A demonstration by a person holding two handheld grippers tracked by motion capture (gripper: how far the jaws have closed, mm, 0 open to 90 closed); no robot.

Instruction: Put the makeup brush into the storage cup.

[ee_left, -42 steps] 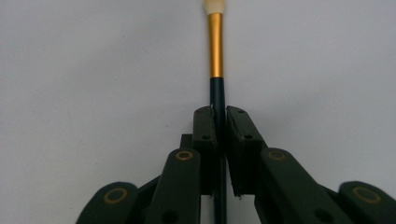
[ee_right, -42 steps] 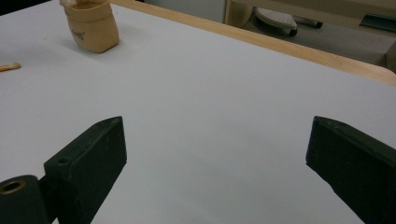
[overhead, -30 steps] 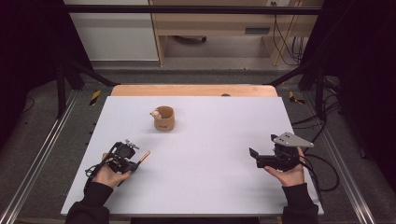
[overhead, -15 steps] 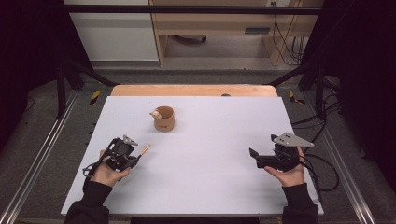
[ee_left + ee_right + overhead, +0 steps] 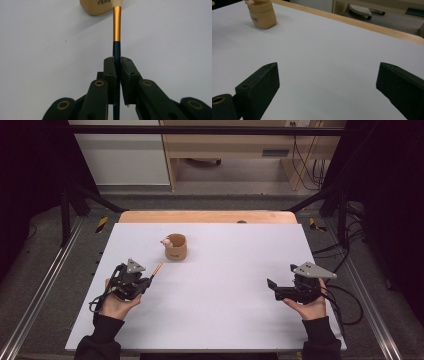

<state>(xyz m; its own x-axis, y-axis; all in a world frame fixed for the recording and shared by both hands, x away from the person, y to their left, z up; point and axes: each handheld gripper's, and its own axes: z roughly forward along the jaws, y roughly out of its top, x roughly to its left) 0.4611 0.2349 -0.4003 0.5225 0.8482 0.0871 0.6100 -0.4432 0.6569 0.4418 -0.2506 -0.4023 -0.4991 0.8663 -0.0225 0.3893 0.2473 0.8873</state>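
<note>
My left gripper is shut on the dark handle of a slim brush at the table's left. In the left gripper view the brush runs straight out from the closed gripper. Its orange-gold ferrule and pale tip point at a tan cup. That cup stands upright past the brush on the white table, with a pale item at its rim. My right gripper rests at the right, open and holding nothing. In the right gripper view the gripper has its jaws wide apart, and the cup is far off to the left.
The white table top has a wooden strip along its far edge. Black frame rails run down both sides, and cables trail from the right gripper. A wooden bench and floor lie beyond the table.
My left gripper has lifted slightly and shifted a little away from me with the brush in it. The right gripper has stayed put.
</note>
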